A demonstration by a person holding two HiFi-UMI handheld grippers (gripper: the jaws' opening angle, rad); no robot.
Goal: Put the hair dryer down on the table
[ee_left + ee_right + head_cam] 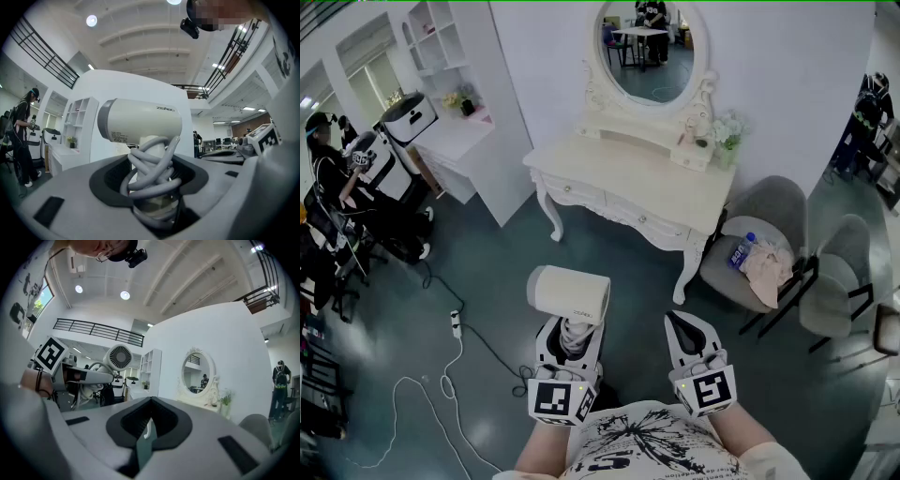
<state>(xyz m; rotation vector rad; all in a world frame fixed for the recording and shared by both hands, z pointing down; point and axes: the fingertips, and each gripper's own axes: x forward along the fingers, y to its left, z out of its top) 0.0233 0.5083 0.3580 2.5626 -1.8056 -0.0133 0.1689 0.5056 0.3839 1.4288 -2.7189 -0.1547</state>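
A white hair dryer [569,293] stands upright in my left gripper [568,336], barrel on top, above the floor and short of the white dressing table [628,178]. In the left gripper view its grey cord [152,173] is wound round the handle, and the jaws of the left gripper [152,187] press on that wrapped handle. The hair dryer's barrel [140,121] points right there. My right gripper [686,328] hangs beside it, shut with nothing in it. In the right gripper view, the hair dryer's round rear grille [120,356] shows at the left, beyond the right gripper [147,430].
An oval mirror [649,47] and a small plant [727,131] stand on the dressing table. Two grey chairs [773,220] stand to its right, one with a cloth and bottle. A power strip [456,323] and cable lie on the floor at left. A person [328,183] sits far left beside white shelving [455,103].
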